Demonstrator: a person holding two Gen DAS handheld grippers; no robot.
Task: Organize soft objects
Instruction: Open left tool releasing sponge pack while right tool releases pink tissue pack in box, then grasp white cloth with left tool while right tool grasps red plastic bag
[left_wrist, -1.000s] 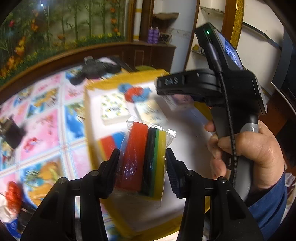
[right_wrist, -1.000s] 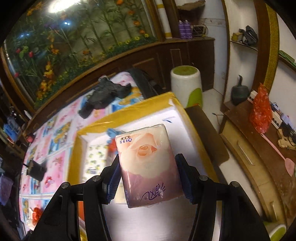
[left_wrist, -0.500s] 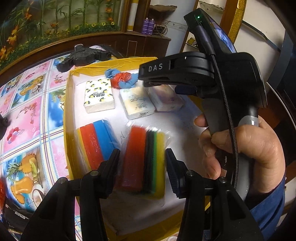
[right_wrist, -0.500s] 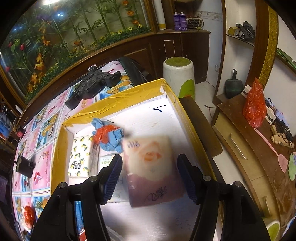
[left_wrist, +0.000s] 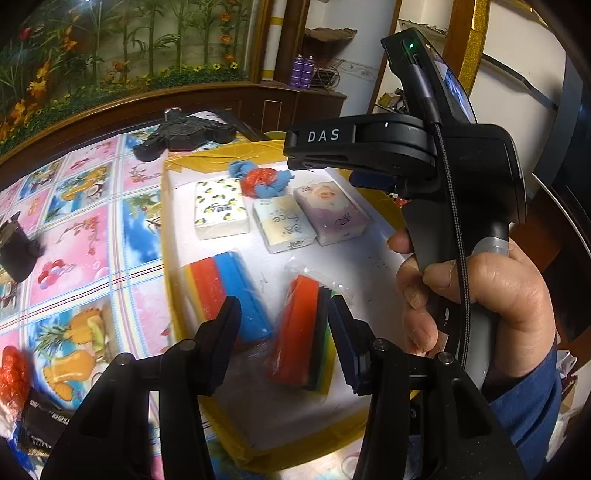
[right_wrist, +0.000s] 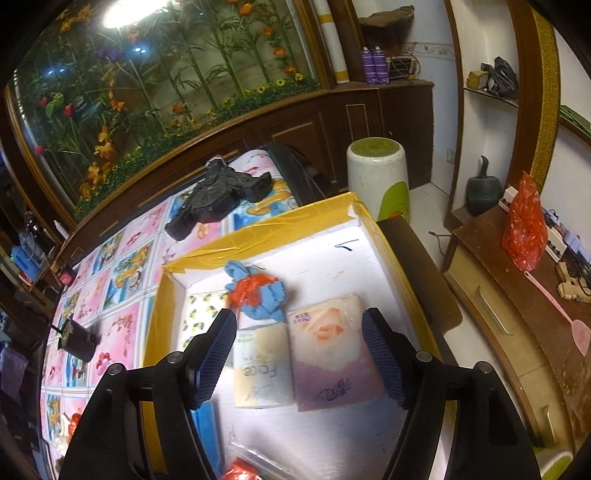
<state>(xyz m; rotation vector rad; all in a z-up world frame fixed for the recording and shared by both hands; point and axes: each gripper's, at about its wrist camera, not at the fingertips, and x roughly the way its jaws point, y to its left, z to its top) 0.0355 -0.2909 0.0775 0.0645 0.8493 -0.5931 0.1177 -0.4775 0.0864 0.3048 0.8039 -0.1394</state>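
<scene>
Left tongs (left_wrist: 284, 328) apart astride wrapped sponge pack (left_wrist: 304, 332), flat on yellow-rimmed tray (left_wrist: 168, 221): light, squashy, slippery film; long flanks best pinched. Right tongs (right_wrist: 299, 354) apart above rose tissue pack (right_wrist: 332, 362).
</scene>
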